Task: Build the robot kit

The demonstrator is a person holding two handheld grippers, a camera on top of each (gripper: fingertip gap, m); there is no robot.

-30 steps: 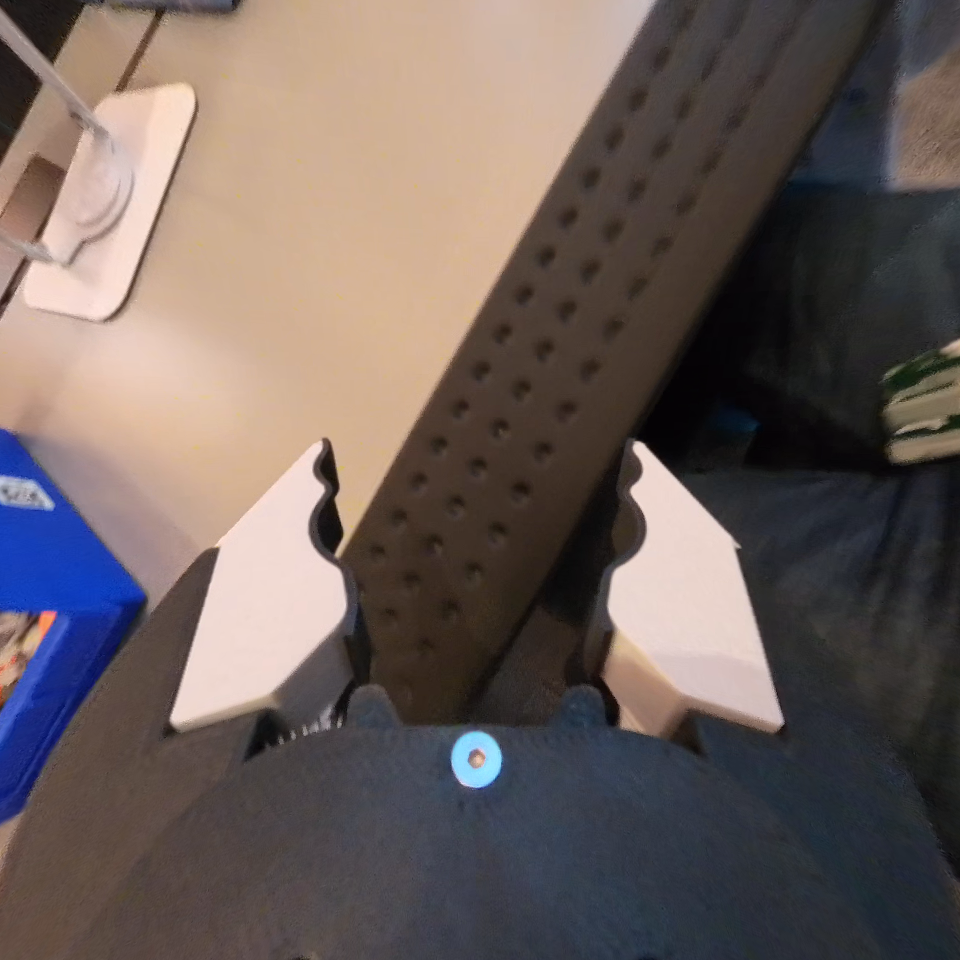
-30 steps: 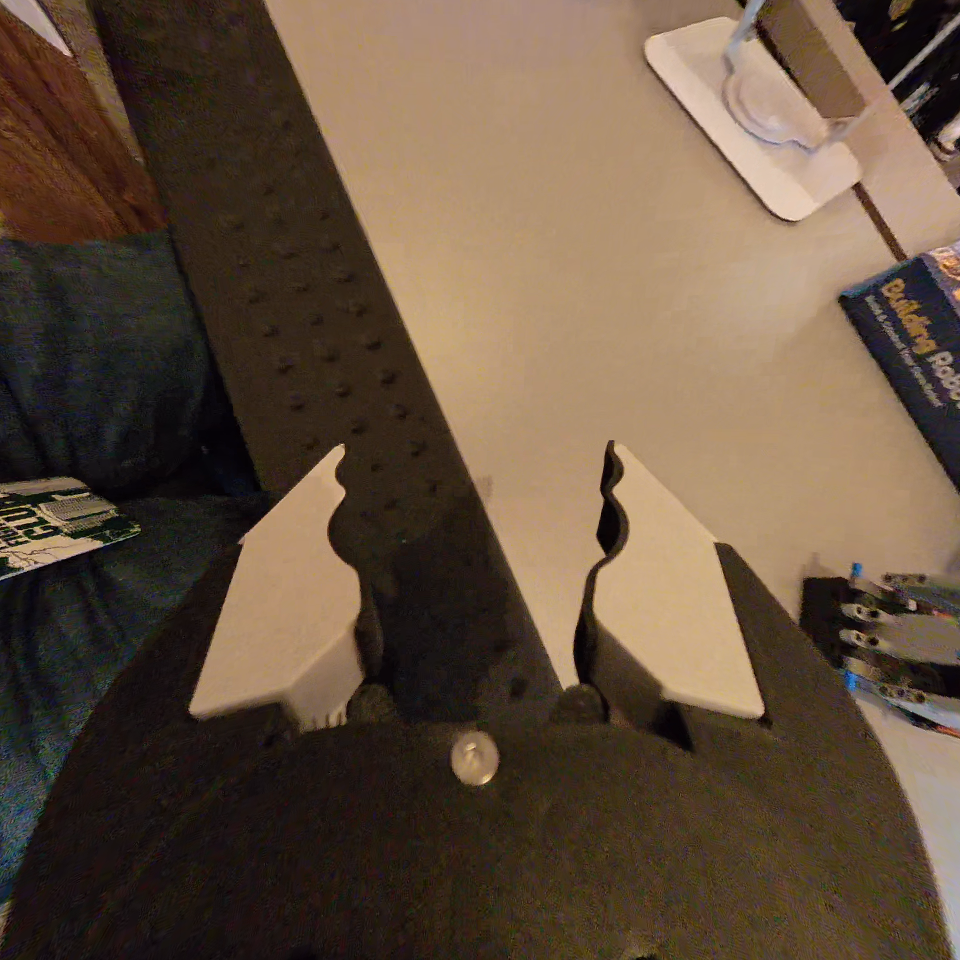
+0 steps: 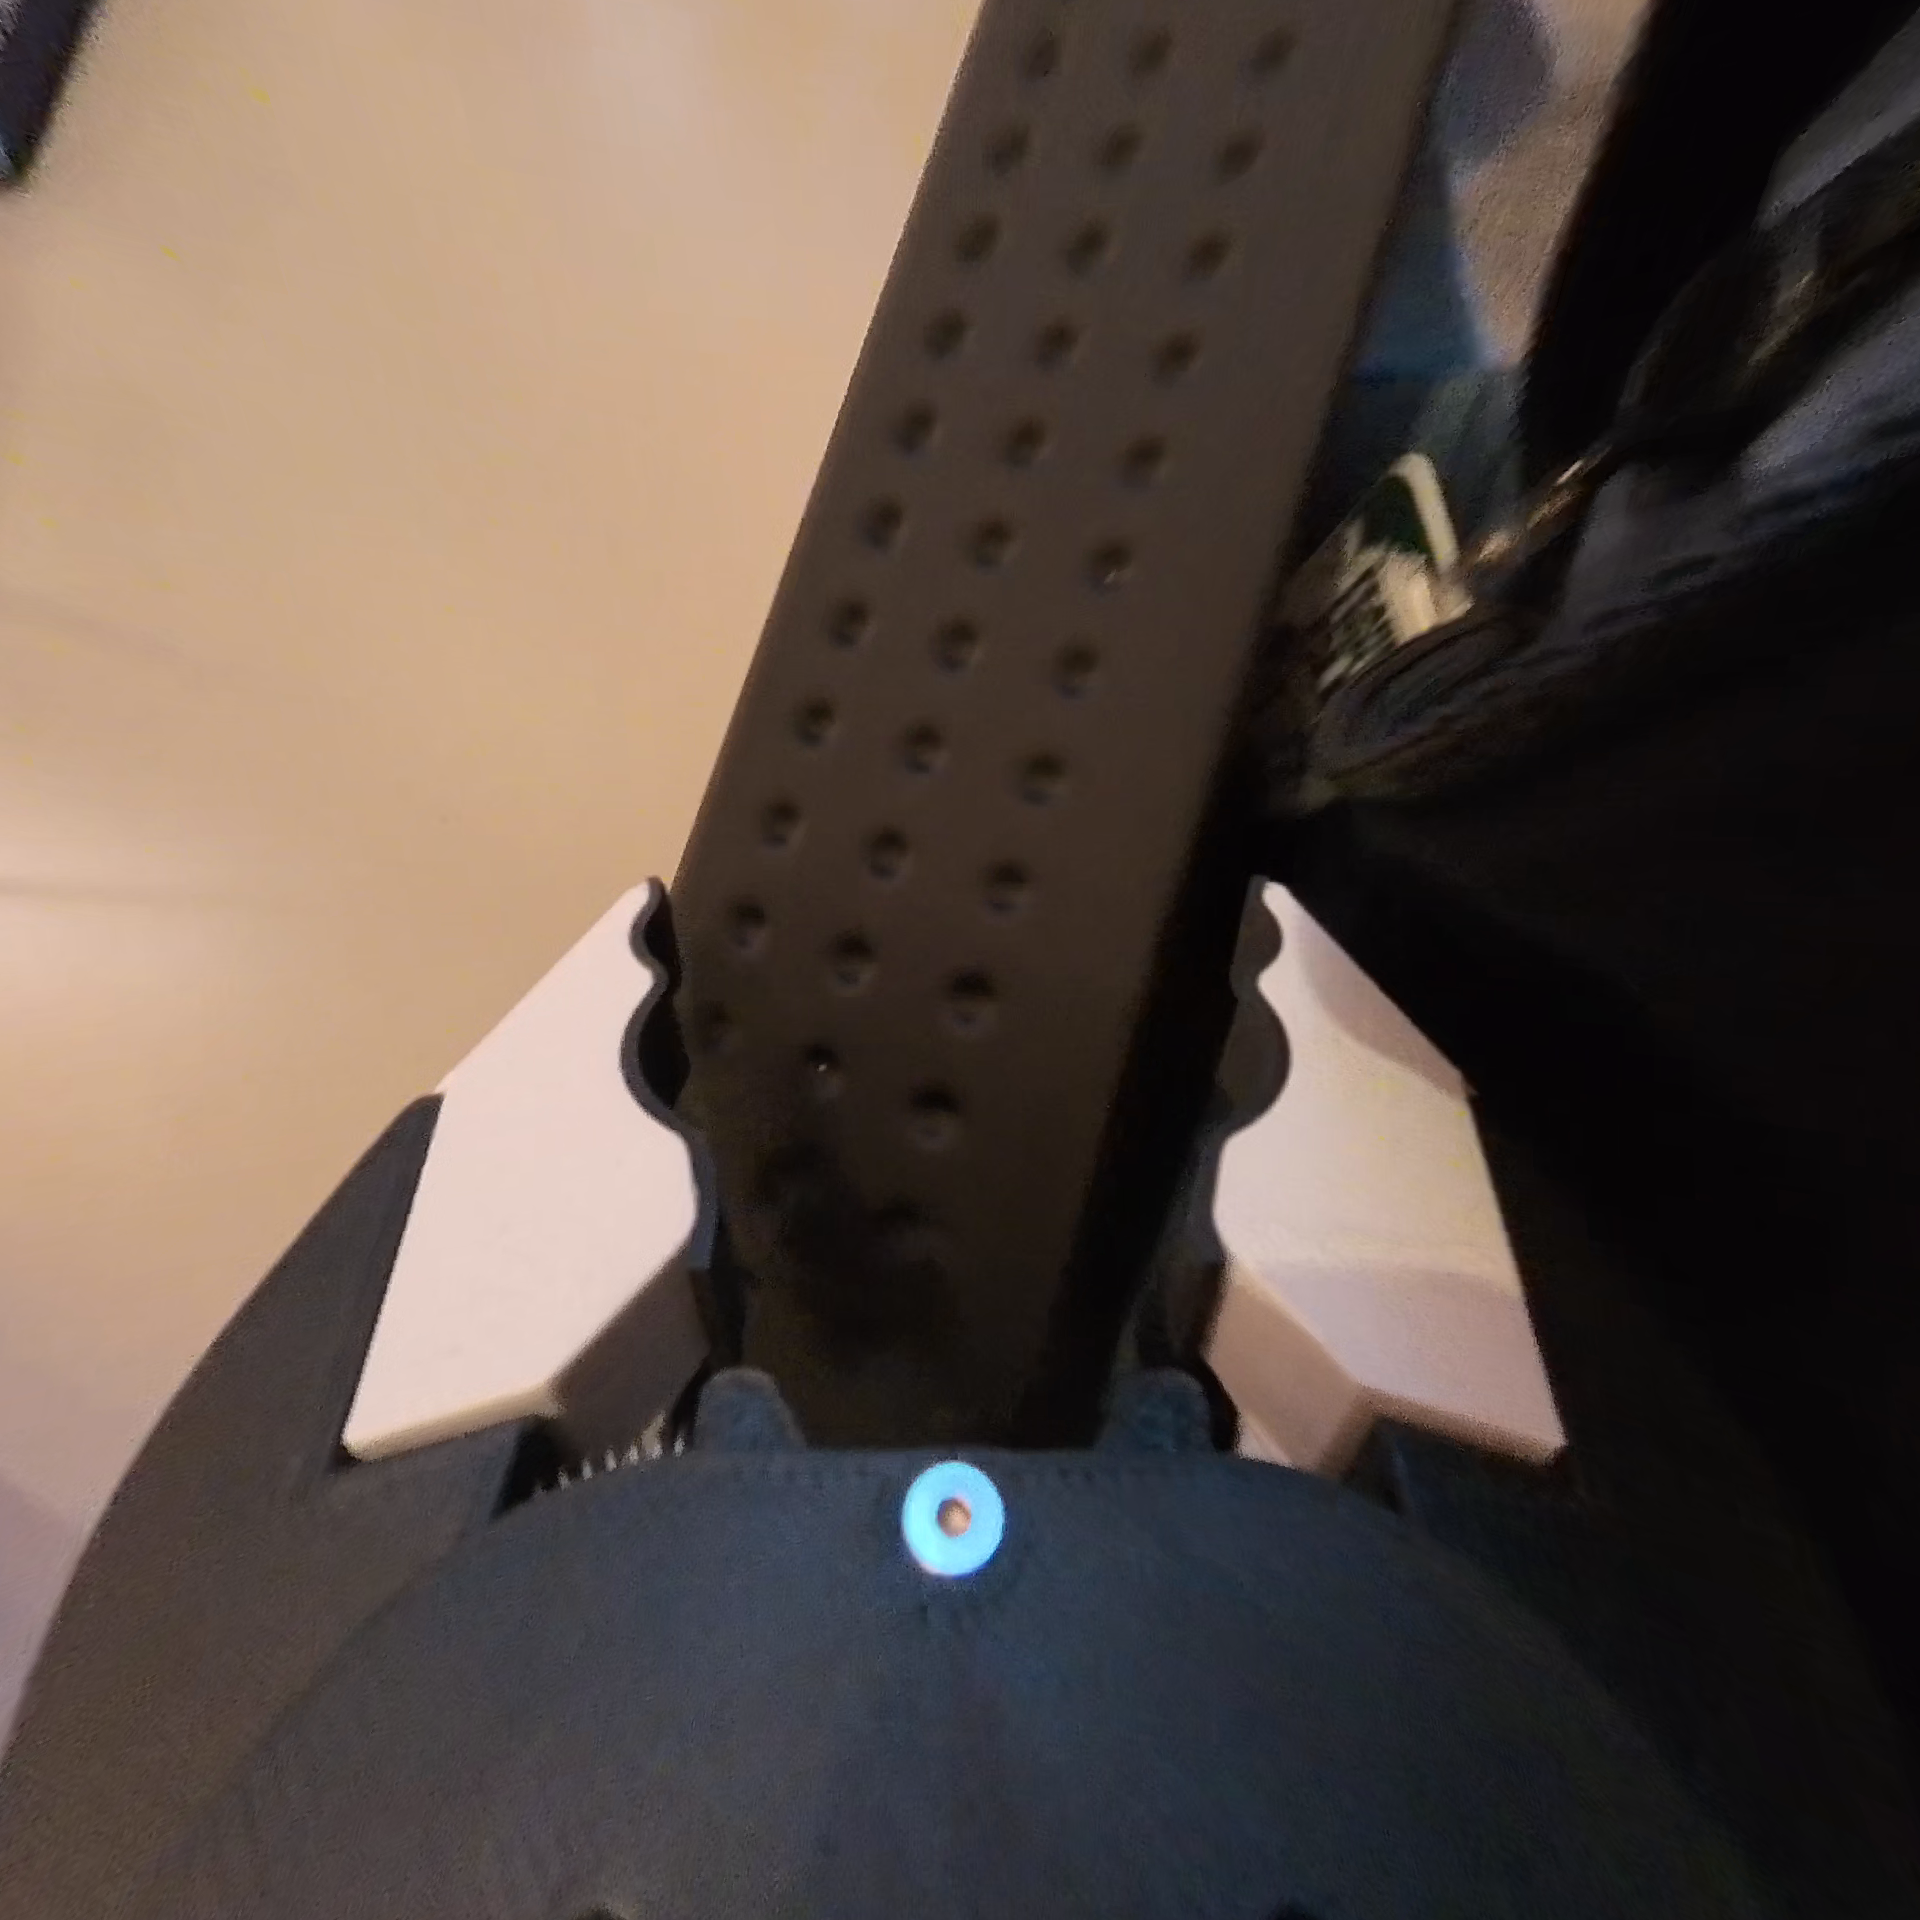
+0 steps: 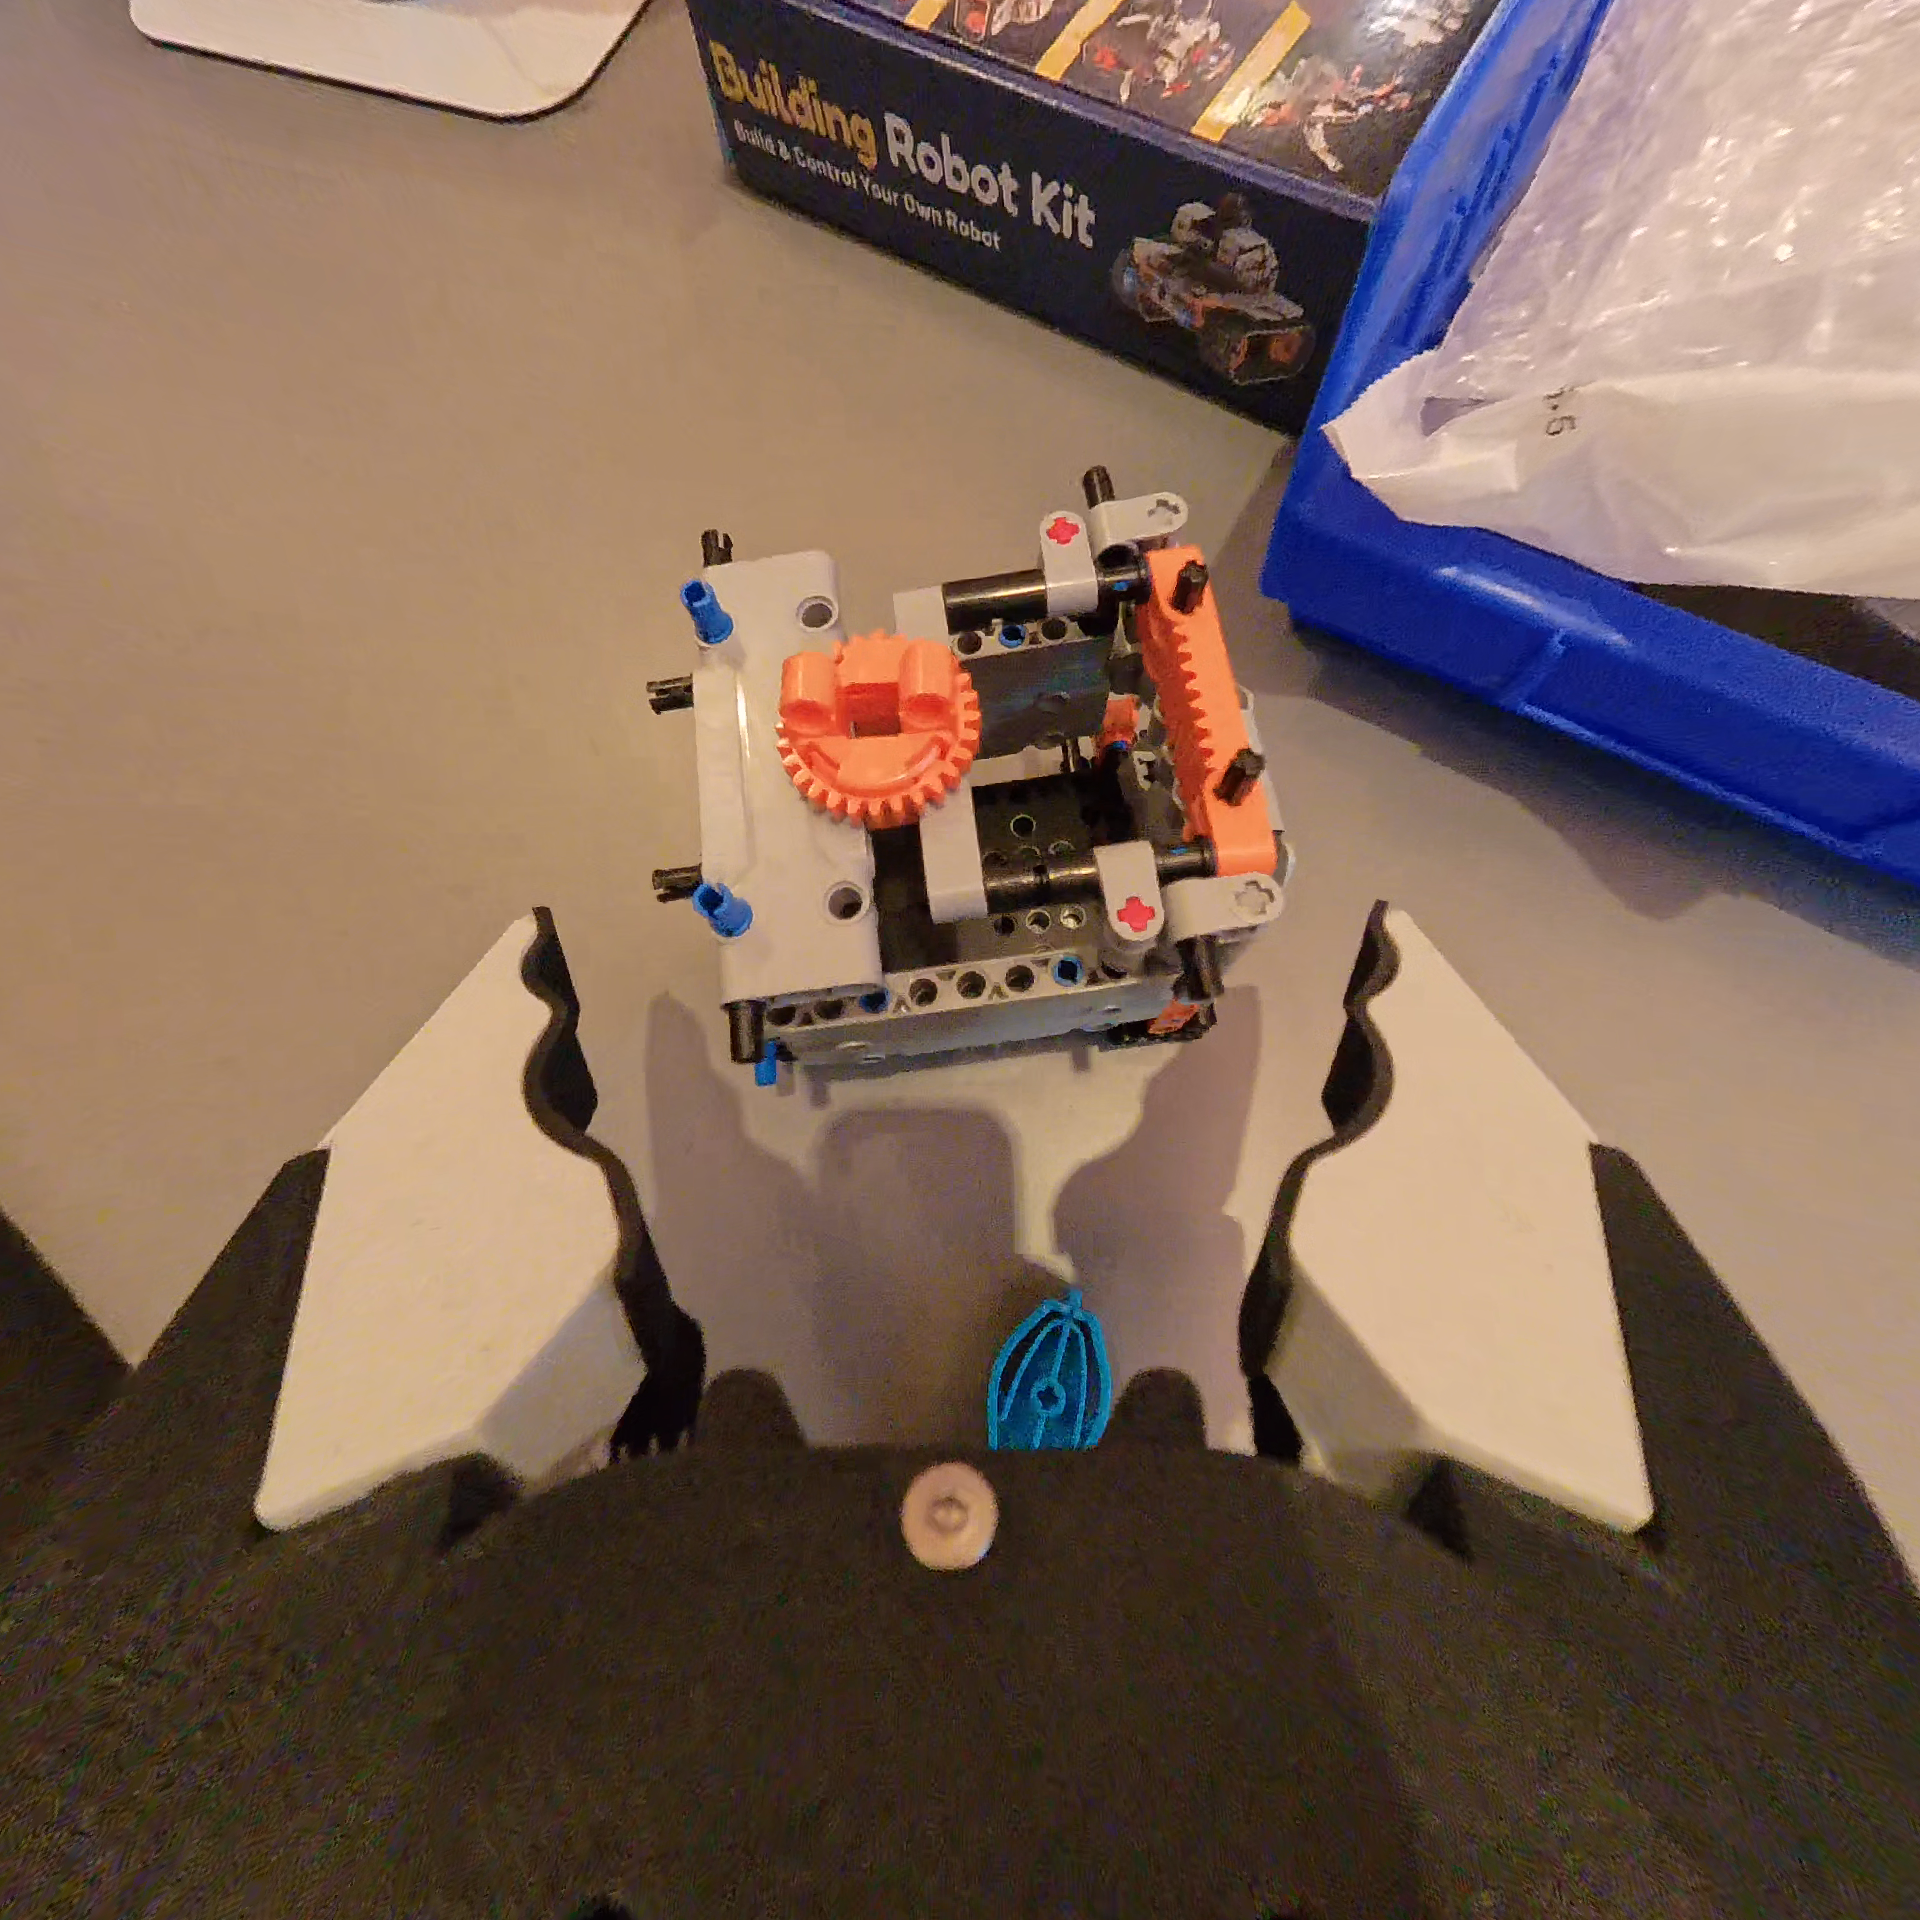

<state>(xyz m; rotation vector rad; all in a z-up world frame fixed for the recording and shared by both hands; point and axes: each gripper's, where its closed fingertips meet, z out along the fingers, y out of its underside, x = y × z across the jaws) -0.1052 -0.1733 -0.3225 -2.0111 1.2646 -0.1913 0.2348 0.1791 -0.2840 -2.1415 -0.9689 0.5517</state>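
Only the right wrist view shows the brick-built model, a grey block with an orange gear and an orange toothed rack, standing on the grey bench. Beyond it a dark printed box lies toward the far edge, and a blue bin holding a clear plastic bag sits just beside the model's right side; a white flat base shows at the far left corner. The left wrist view instead shows a dark strip of holes running along the bench edge, bare bench to its left and dark blurred shapes to its right. Bare bench lies left of the model. The right claw is spread wide, holding nothing, its tips near the model's near corners but apart from it; a small blue piece lies between its fingers. The left claw is likewise apart and empty, straddling the strip.
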